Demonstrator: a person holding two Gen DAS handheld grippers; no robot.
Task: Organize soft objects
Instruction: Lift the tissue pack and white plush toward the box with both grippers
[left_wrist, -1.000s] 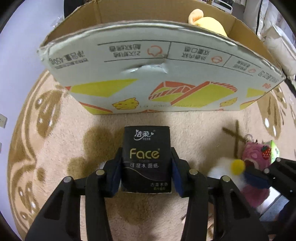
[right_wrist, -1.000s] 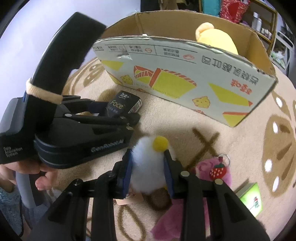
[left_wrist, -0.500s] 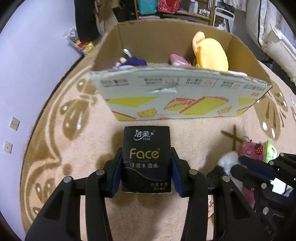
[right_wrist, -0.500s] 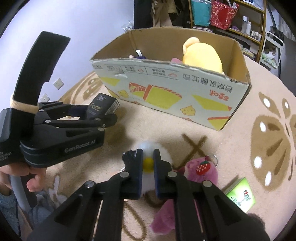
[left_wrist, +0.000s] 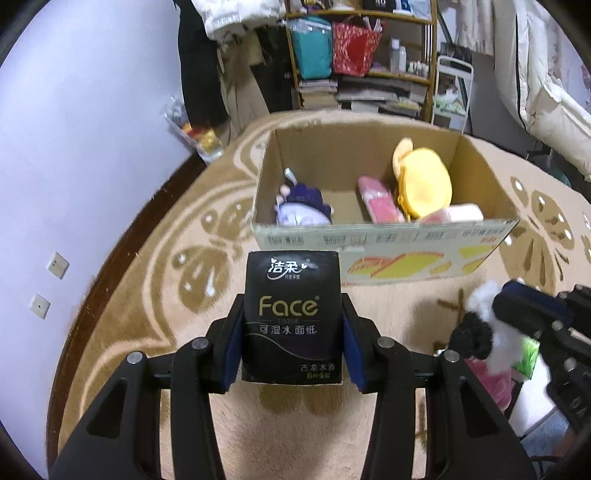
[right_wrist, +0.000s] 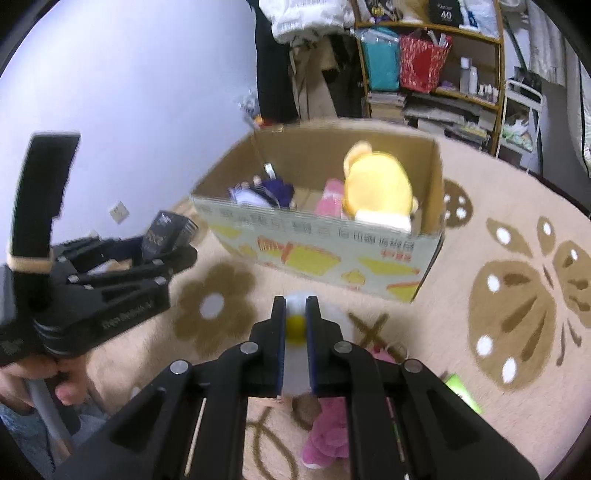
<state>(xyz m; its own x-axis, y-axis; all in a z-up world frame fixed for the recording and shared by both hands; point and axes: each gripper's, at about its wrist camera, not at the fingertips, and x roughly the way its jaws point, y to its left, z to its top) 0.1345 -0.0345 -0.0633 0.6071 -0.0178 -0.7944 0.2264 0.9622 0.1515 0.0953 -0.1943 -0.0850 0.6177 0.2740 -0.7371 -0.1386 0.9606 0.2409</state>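
Note:
My left gripper (left_wrist: 291, 332) is shut on a black "Face" tissue pack (left_wrist: 291, 317), held up above the rug. A white fluffy plush with a yellow spot (right_wrist: 295, 326) is squeezed between the pads of my right gripper (right_wrist: 295, 325), also off the floor. Ahead stands an open cardboard box (left_wrist: 384, 254) holding a yellow plush (left_wrist: 424, 184), a purple-and-white toy (left_wrist: 303, 206) and a pink item (left_wrist: 378, 201). In the right wrist view the box (right_wrist: 325, 258) lies ahead, and the left gripper with its pack (right_wrist: 166, 236) hangs at the left.
A pink plush with a strawberry charm (right_wrist: 328, 432) and a green packet (right_wrist: 461, 391) lie on the patterned rug (right_wrist: 517, 295) below my right gripper. A person's hand (right_wrist: 48, 373) holds the left tool. Shelves (left_wrist: 369, 66) and hanging clothes stand behind the box.
Both grippers rose and tilted, so the box's inside came into view. The right jaws squeezed in tight on the white plush and lifted it off the rug.

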